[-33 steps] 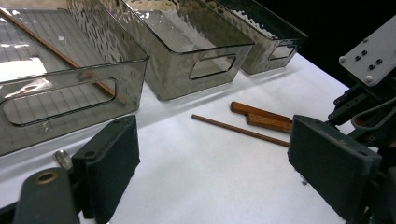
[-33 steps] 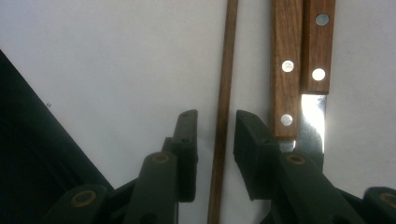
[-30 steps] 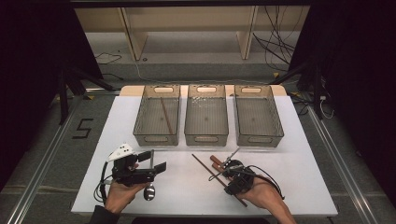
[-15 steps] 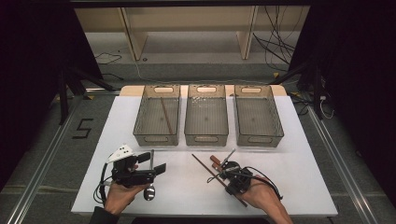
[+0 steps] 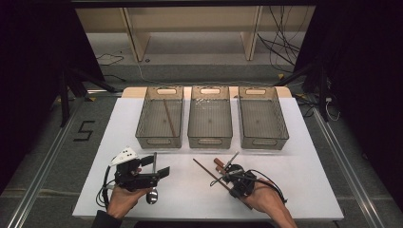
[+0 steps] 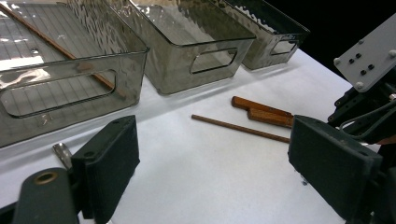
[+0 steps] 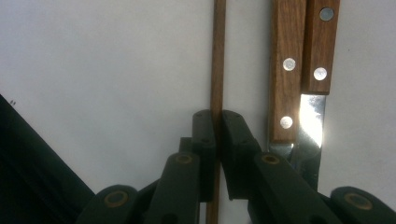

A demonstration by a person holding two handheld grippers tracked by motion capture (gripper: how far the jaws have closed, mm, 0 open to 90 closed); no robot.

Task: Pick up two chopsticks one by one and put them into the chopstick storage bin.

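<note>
The right tongs have just been closing and now pinch a thin brown wooden chopstick lying just beside two wooden-handled steel knives on the white surface; the left tongs gape wide, empty.

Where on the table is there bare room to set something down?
Free: the white table right of the right gripper, below the right bin, and between both grippers. Crowded: around the chopstick and knives it grips.

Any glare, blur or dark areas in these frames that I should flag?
High view: surroundings black, white table evenly lit. Left gripper view: ceiling lights mirrored on the clear bins, near pads soft. Right gripper view: bright glare on the knife blade, right tool blurred, dark lower-left corner.
</note>
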